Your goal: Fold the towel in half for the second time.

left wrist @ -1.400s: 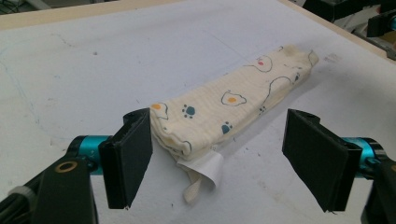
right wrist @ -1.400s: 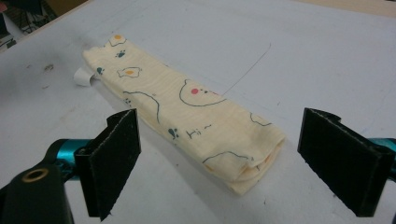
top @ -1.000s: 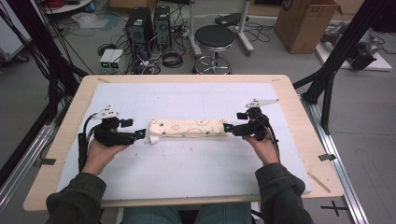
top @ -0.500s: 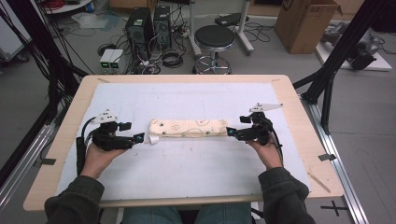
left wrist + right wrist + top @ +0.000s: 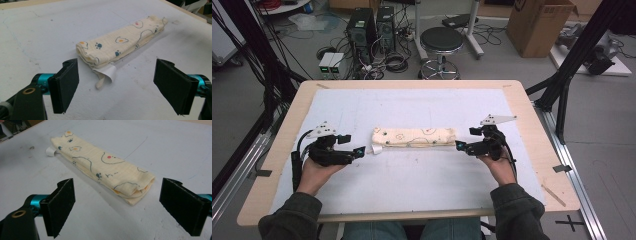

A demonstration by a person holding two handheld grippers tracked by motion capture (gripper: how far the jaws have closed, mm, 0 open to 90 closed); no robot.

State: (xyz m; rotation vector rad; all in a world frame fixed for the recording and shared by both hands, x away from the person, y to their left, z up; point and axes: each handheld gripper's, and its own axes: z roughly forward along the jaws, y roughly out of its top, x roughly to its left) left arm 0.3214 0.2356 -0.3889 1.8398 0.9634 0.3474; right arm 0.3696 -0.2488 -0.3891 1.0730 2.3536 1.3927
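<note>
Left gripper (image 5: 360,151): jaws spread wide with nothing between them, just off the cloth's left end, aimed along the cloth.
Right gripper (image 5: 459,145): likewise wide open and holding nothing, just off the cloth's right end, facing the other gripper.
Step in hand: it looks like a folding job with both ends let go; if another fold is wanted, I'd judge each gripper should come in low and pinch all the layers at its own end together, so the stack doesn't slide apart.
Watch for: the white care tag (image 5: 107,73) sticking out at the cloth's left end; grabbing that alone would lift nothing.
Folded cloth (image 5: 414,137): a long narrow bar of several layers, cream with paw prints and outline drawings, soft and ribbed, lying flat.
Where: mid-mat, the white mat (image 5: 422,175) bare all round the cloth.
</note>
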